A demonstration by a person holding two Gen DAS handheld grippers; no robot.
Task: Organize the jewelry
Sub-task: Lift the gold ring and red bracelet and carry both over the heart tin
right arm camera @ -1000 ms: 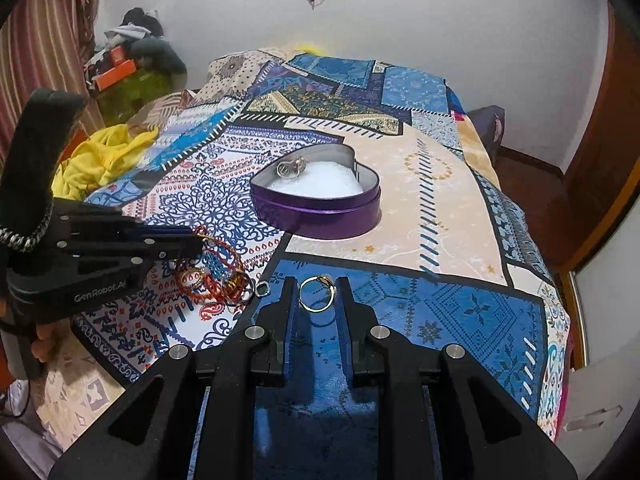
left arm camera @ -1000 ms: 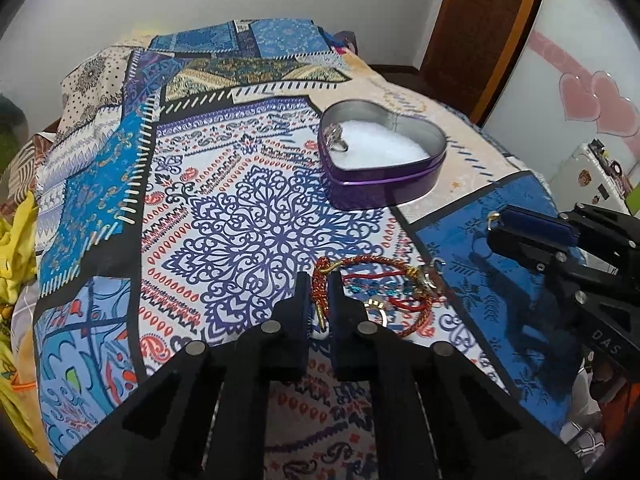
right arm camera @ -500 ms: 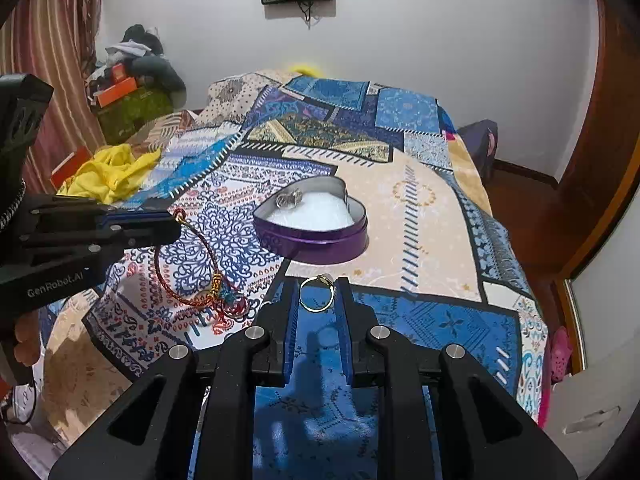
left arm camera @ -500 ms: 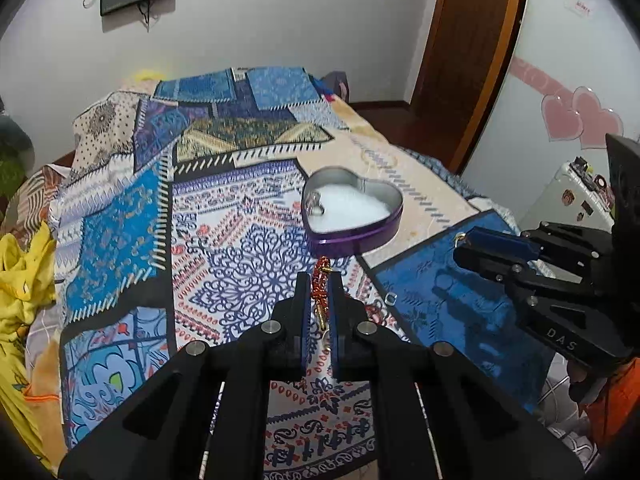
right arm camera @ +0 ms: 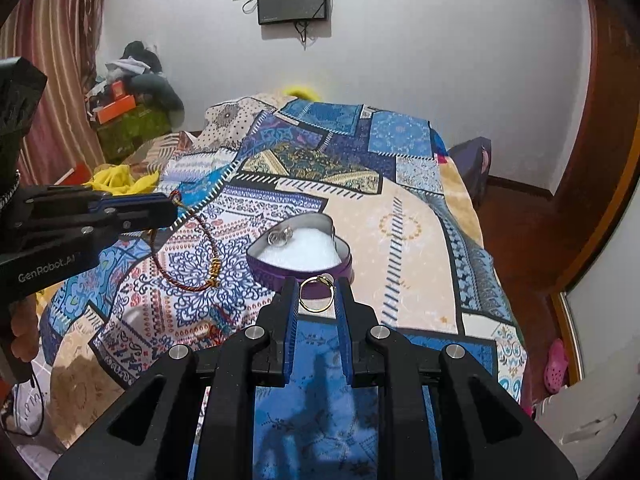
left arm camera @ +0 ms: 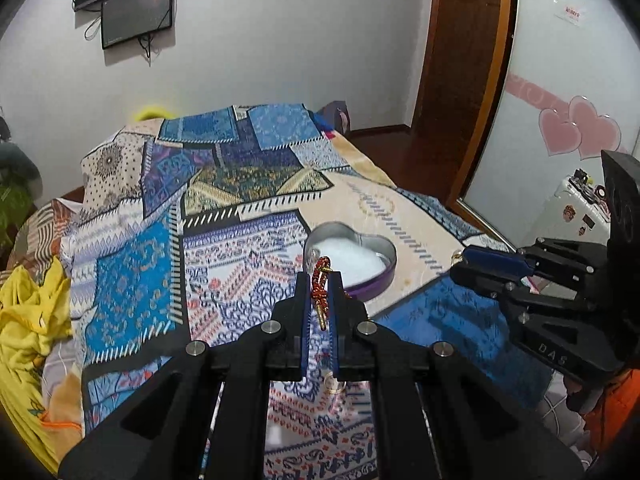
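My left gripper (left arm camera: 320, 280) is shut on a red braided bracelet (left arm camera: 319, 282) and holds it high above the bed; in the right wrist view the bracelet (right arm camera: 188, 256) hangs in a loop from the left gripper (right arm camera: 172, 208). My right gripper (right arm camera: 317, 286) is shut on a gold ring (right arm camera: 317, 299), also raised. A purple heart-shaped tin (left arm camera: 376, 276) with white lining lies on the patterned bedspread ahead of both grippers. In the right wrist view the tin (right arm camera: 304, 268) holds a silver ring (right arm camera: 280, 236).
A gold ring (left arm camera: 335, 385) lies on the bedspread (left arm camera: 240, 184) under my left gripper. More jewelry (right arm camera: 218, 320) lies on the spread left of my right gripper. Yellow cloth (left arm camera: 28, 320) lies at the bed's left edge. A wooden door (left arm camera: 460, 80) stands at right.
Both grippers have risen well above the bed. The red bracelet has come up off the bedspread with my left gripper. The gold ring stays in my right gripper.
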